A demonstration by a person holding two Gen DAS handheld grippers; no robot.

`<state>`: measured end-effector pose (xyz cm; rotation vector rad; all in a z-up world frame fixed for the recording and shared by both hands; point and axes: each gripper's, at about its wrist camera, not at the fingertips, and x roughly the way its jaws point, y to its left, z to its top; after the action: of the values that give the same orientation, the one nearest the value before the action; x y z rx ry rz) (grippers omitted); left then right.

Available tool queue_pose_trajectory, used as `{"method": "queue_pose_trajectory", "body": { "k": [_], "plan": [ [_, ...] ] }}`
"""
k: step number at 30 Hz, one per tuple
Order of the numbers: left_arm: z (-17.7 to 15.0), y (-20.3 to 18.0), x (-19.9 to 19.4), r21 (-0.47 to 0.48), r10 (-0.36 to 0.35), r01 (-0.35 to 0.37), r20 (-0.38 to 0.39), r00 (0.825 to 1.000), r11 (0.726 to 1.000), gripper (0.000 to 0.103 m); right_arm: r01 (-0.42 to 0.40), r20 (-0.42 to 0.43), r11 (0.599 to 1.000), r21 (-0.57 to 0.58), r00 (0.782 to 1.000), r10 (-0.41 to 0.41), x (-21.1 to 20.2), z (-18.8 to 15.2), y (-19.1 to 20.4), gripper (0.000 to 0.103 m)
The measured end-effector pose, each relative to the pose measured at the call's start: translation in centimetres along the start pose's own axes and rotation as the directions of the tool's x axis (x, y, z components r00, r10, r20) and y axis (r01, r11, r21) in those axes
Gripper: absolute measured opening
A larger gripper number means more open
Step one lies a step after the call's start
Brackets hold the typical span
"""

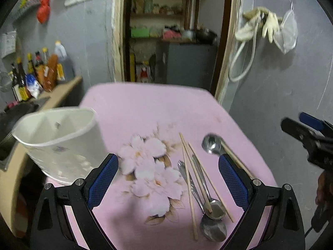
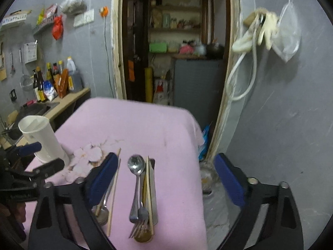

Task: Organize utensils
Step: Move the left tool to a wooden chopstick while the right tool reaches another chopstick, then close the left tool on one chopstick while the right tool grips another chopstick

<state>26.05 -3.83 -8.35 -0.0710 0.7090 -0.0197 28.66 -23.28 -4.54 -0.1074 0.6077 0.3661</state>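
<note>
So both grippers are hanging over a pink cloth-covered surface (image 2: pixel 145 125) with a flower print on it, and neither one has anything in it.

Left gripper (image 1: pixel 168 181): fingers (image 1: pixel 103 179) spread wide, nothing between the pads except the flower print. The left-hand pile of utensils sits toward the right finger: a couple of spoons (image 1: pixel 213 206) with their bowls toward the camera, a fork (image 1: pixel 184 171) lying alongside them, and wooden chopsticks (image 1: pixel 188 179) crossed over the lot. One more spoon (image 1: pixel 211 144) lies further out with its bowl away from the camera; its handle runs behind the right finger. The white utensil holder (image 1: pixel 60 141) stands upright just outside the left finger, at the left edge of the surface. Can't tell if the finger touches it.

Right gripper (image 2: pixel 164 183): fingers (image 2: pixel 228 179) also wide apart and not gripping anything. A second bundle lies on the cloth between them, closer to the left finger: a spoon (image 2: pixel 136 168) with bowl away from the camera, a fork (image 2: pixel 141 218) with tines toward the camera, and some flat pale sticks (image 2: pixel 149 187) next to them. Another spoon and chopstick (image 2: pixel 113 189) poke out from under the left finger. The right finger hangs past the edge of the surface, over the floor.

In the right wrist view, the holder is well off to the left, with the left gripper in front of it.
</note>
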Motion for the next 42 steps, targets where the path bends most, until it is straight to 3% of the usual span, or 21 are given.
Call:
{"method": "queue_pose_trajectory", "body": {
  "k": [3,7,10,15,21,25,31,34,39,42],
  "plan": [
    [-0.8,-0.4,2.2,0.0,-0.012,0.012,-0.061,0.998,1.0,0.085,-0.03,-0.061,0.999,0.013,0.998,0.031,2.5,-0.5,-0.9,0.066],
    [-1.4,-0.5,4.8,-0.007,-0.028,0.028,-0.142,0.989,1.0,0.062,-0.081,-0.148,0.996,0.02,0.985,0.083,5.2,-1.4,-1.4,0.053],
    [-1.9,-0.8,6.4,-0.011,-0.032,0.03,-0.214,0.976,0.999,0.045,-0.123,-0.203,0.992,0.005,0.972,0.121,6.8,-2.1,-1.0,0.045],
    [-2.4,-0.5,8.4,-0.05,-0.057,0.044,-0.312,0.948,0.998,0.032,-0.172,-0.272,0.985,-0.015,0.949,0.161,8.9,-3.1,-0.1,0.031],
    [-2.9,0.0,9.5,-0.097,-0.095,0.065,-0.358,0.929,0.993,0.017,-0.188,-0.338,0.982,-0.009,0.925,0.174,10.3,-3.8,0.3,0.018],
    [-2.9,0.6,9.8,-0.127,-0.122,0.08,-0.369,0.922,0.989,0.004,-0.172,-0.353,0.985,-0.01,0.922,0.157,10.7,-3.9,0.5,0.01],
    [-3.0,1.6,8.7,-0.189,-0.111,0.047,-0.344,0.932,0.981,0.002,-0.17,-0.347,0.984,0.057,0.921,0.179,10.4,-3.8,-0.4,0.004],
    [-3.4,2.4,7.7,-0.22,-0.087,0.014,-0.327,0.941,0.975,0.002,-0.186,-0.332,0.982,0.046,0.924,0.19,9.5,-3.7,0.1,0.004],
    [-4.1,3.6,5.9,-0.269,-0.049,-0.035,-0.299,0.953,0.963,0.002,-0.245,-0.34,0.969,0.026,0.91,0.239,8.7,-4.0,1.9,0.004],
    [-4.6,4.0,5.2,-0.296,-0.047,-0.044,-0.295,0.954,0.954,0.002,-0.231,-0.343,0.973,0.01,0.913,0.22,8.9,-4.3,2.2,0.004]
  ]
}}
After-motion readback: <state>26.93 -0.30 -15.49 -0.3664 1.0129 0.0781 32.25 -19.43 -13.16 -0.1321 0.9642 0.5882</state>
